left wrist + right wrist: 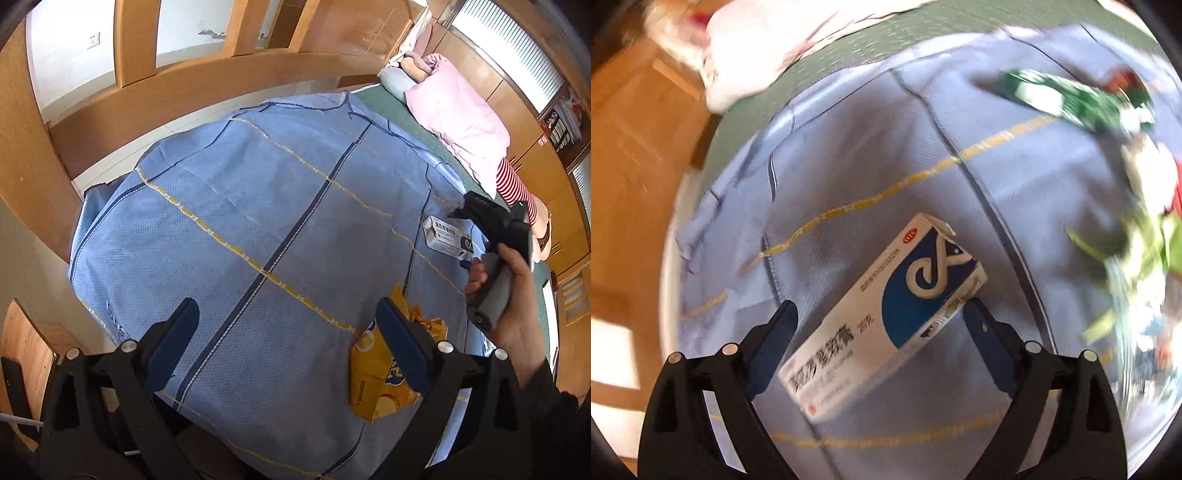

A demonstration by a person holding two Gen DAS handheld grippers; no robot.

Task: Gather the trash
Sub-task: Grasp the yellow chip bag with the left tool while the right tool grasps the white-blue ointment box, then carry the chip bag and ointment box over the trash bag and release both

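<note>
A white and blue medicine box (pixel 886 314) lies on the blue checked cloth (pixel 849 166). My right gripper (pixel 881 317) is open, its fingers on either side of the box, just above it. The box also shows in the left wrist view (pixel 445 240), with the right gripper (pixel 469 206) over it. My left gripper (pixel 286 317) is open and empty above the cloth (pixel 258 206). A yellow snack wrapper (pixel 384 369) lies beside and partly behind its right finger (pixel 402 347). Green wrappers (pixel 1071 96) lie blurred at the right of the right wrist view.
A pink quilt (pixel 461 114) and pillow lie on the green bed sheet (pixel 388 103) beyond the cloth. Wooden wardrobes (pixel 554 184) stand to the right, a wooden frame (pixel 184 81) behind. A chair (pixel 26 350) is at the left.
</note>
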